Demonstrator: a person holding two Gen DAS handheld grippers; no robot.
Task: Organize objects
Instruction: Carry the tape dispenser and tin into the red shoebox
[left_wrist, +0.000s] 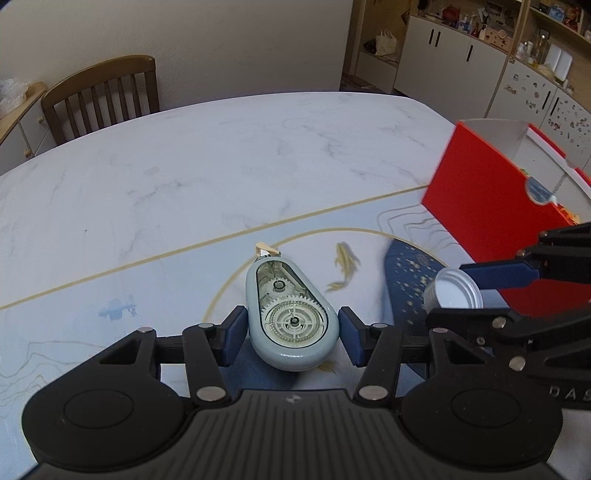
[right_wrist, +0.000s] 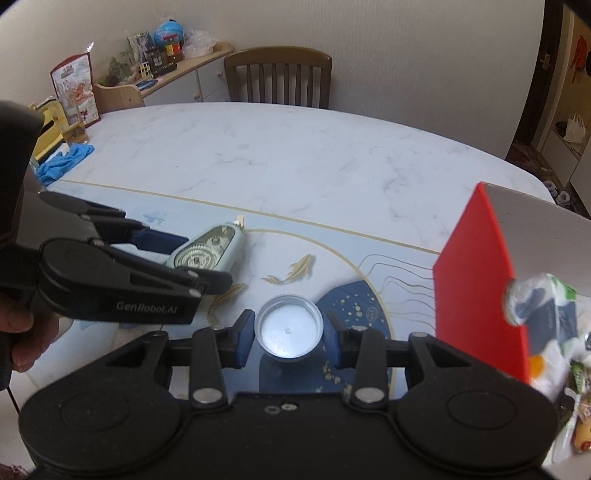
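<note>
We keep the left gripper (left_wrist: 292, 328) clamped on the correction-tape dispenser (left_wrist: 291, 317) and the right gripper (right_wrist: 289, 332) on the white cap (right_wrist: 289, 325), carrying both level toward the red box (right_wrist: 480, 280) at 2 o'clock.

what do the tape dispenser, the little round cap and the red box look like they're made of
Tape dispenser: glossy pale blue-grey plastic, with a clear window showing white gears. Round cap: probably white plastic, ribbed around its side, smooth inside. Red box: looks like matte board or stiff plastic, thin flat walls; hard to say which.
</note>
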